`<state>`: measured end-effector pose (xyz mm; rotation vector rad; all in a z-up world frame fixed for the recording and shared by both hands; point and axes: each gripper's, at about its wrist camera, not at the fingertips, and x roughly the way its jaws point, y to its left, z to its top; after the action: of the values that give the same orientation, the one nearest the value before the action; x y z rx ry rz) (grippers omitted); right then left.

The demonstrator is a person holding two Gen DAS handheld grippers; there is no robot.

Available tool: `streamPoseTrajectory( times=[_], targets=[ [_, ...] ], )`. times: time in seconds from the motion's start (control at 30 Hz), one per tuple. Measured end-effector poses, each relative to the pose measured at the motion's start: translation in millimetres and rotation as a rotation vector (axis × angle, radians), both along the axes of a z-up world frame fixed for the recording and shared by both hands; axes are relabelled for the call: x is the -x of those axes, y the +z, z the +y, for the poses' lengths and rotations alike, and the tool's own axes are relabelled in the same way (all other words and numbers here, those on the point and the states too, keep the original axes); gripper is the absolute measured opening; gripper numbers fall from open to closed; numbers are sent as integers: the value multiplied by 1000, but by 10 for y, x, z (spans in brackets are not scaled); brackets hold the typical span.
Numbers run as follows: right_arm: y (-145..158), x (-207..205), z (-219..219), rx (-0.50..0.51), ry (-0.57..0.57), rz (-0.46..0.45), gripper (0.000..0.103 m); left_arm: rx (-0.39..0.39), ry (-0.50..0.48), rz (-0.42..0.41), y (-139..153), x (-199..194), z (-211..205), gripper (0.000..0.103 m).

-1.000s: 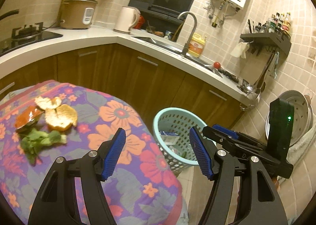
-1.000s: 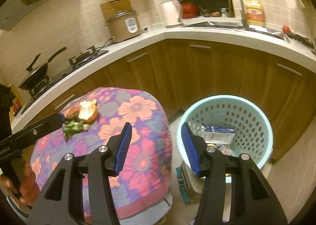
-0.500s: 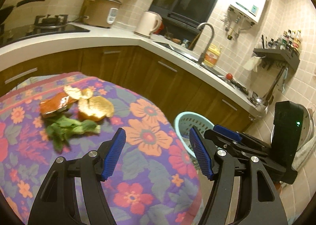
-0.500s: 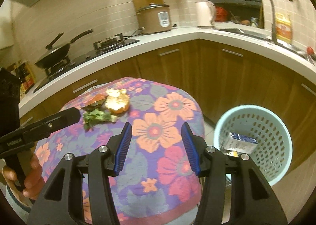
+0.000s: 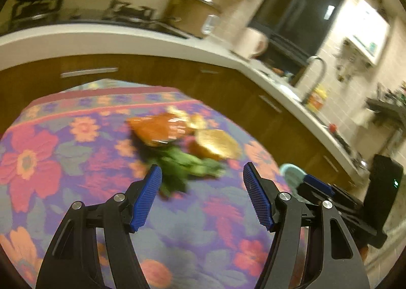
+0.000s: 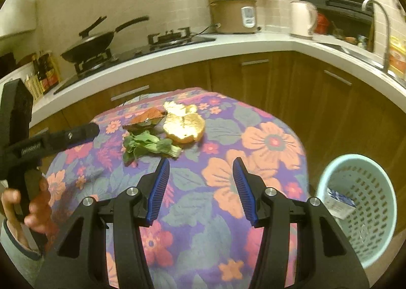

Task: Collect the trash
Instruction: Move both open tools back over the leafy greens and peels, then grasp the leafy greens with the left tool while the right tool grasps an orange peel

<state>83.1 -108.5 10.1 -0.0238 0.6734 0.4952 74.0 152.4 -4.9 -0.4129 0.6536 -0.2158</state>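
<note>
Your left claw wide, empty, held above worktop, pointing at green leaves. Your right claw wide, empty, beside it.

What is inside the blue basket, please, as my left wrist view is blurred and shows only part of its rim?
Observer: The basket holds a white and blue carton.
Operator: Thank you. Is the leafy vegetable touching the orange peel?
Observer: The leafy vegetable lies just in front of the orange peel, its pale stem end nearest the peel; I cannot tell whether they touch.
Operator: Is the right gripper carrying anything?
Observer: No, the right gripper is open and empty above the tablecloth.
</note>
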Motion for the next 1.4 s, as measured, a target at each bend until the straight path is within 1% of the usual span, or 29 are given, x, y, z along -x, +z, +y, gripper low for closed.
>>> streamPoseTrajectory(
  times=[0.07,0.13,0.2,0.23,0.3,0.4,0.5,0.6,0.63,0.67,0.73,0.77,0.8,0.83,0.9,0.97,1.13,1.4],
  targets=[
    [-44,-134,107,4,28,25,48,-2,20,23,-45,-112,99,65],
    [-69,-270,193,6,47,41,48,28,18,59,-121,-238,192,65],
    [-100,-481,256,-22,67,79,48,65,7,97,-211,-366,234,65],
    [-125,-632,275,-48,71,113,48,69,7,119,-262,-434,229,65],
    [-164,-846,329,-72,80,145,48,59,-4,163,-357,-537,179,65],
    [-264,-1125,420,-92,76,182,48,55,-10,196,-452,-647,58,65],
    [-368,-1289,482,-100,65,203,48,14,-7,239,-573,-763,-83,61],
    [-450,-1332,506,-99,57,214,48,-63,18,229,-589,-779,-165,49],
    [-473,-1337,509,-98,54,217,48,-75,11,225,-585,-778,-190,36],
    [-491,-1351,509,-97,49,225,47,-62,0,231,-591,-778,-195,36],
    [-494,-1369,511,-94,47,229,36,-60,14,228,-577,-769,-203,31],
    [-515,-1385,530,-79,46,239,28,-60,17,223,-577,-761,-196,29],
    [-543,-1396,555,-61,44,250,17,-66,23,213,-562,-736,-193,21],
    [-560,-1395,574,-46,43,254,12,-59,24,207,-546,-705,-192,15],
    [-544,-1347,596,-31,55,237,4,-26,22,201,-525,-642,-151,12],
    [-517,-1270,589,-12,47,206,3,-14,17,191,-502,-573,-137,11],
    [-400,-1015,455,-16,33,138,2,-14,-2,141,-391,-350,-200,9],
    [-180,-674,123,-48,-6,71,2,-29,-62,67,-119,-42,-422,8]
  ],
)
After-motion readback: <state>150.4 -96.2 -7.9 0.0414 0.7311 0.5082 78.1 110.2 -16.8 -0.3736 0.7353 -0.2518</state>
